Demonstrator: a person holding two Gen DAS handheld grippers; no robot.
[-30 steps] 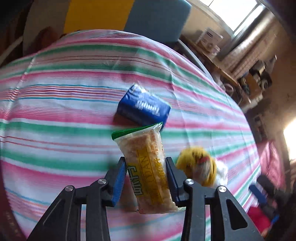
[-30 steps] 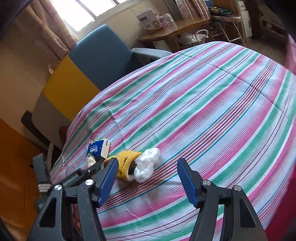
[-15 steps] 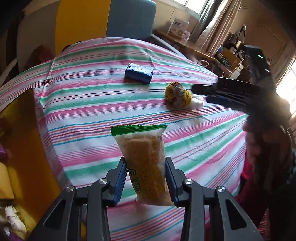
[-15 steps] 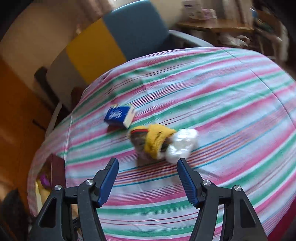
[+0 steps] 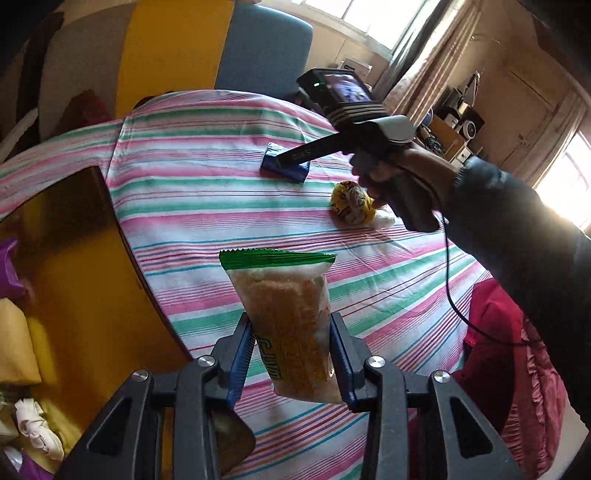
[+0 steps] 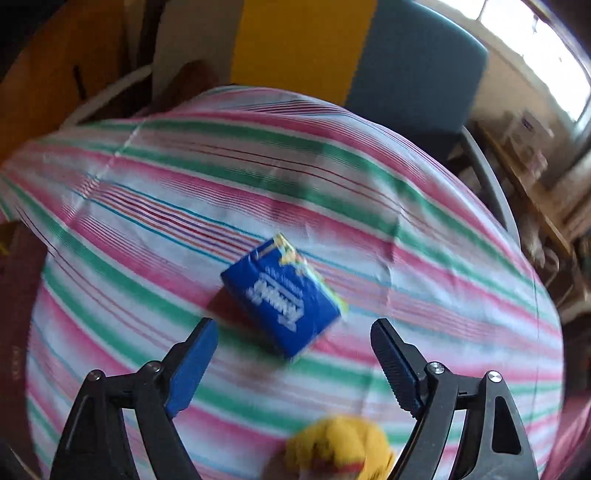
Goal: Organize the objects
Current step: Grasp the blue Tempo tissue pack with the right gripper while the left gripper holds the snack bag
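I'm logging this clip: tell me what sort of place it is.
Most likely a lived-in home room: a round table under a pink-and-green striped cloth, a blue and yellow upholstered armchair behind it, and a curtained window above a cluttered wooden desk.

Snack packet [image 5: 286, 325] glossy clear plastic; tablecloth [image 5: 192, 206] matt striped cloth.
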